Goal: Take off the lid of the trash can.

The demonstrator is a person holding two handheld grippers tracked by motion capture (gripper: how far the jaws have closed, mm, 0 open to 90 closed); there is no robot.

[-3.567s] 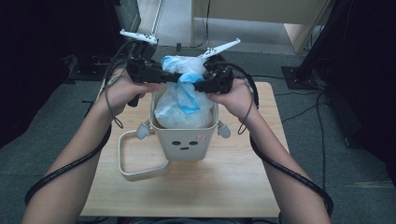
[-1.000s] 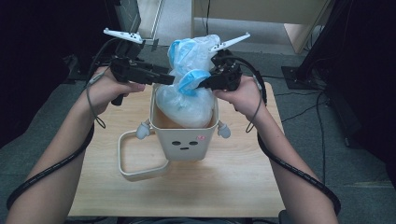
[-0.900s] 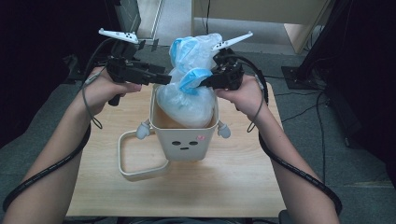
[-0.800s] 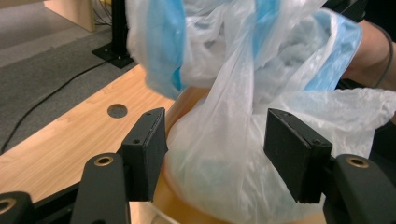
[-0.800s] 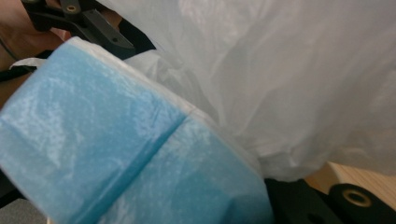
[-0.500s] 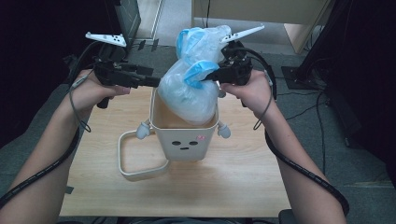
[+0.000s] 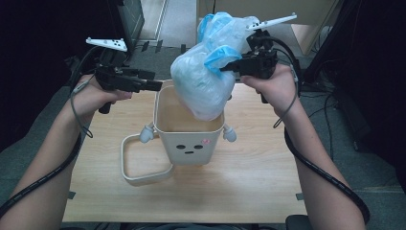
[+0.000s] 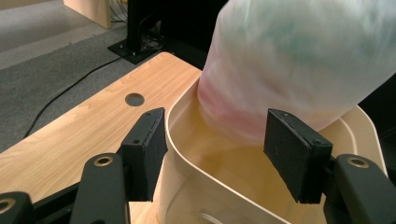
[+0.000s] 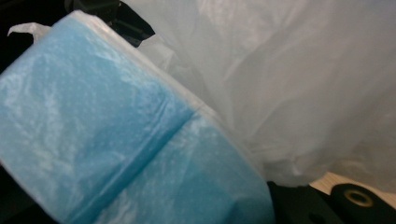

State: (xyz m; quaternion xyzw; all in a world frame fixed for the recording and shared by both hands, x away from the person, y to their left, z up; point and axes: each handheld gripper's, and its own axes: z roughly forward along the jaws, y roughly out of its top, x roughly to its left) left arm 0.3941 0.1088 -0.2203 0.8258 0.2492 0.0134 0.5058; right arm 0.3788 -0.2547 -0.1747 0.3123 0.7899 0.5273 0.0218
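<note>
Light wooden table point(image 7: 249, 191), round cable hole point(image 8: 134, 99) near one edge. Standing on it, about mid-table, a cream bin point(image 7: 190, 143) with a small face on the front. Lying flat just beside that bin, touching its lower left corner, a cream rectangular ring point(image 7: 128, 163).

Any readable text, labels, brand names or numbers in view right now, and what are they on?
None: no words, brands or numbers are legible in these views.
Cream plastic bin: only a drawn face on its front, two dot eyes, a short line mouth and a pink cheek mark; no lettering.
White and blue plastic trash bag: plain film, no print visible.
Light wooden table: bare, no labels.
Black claw pads: unmarked.
</note>
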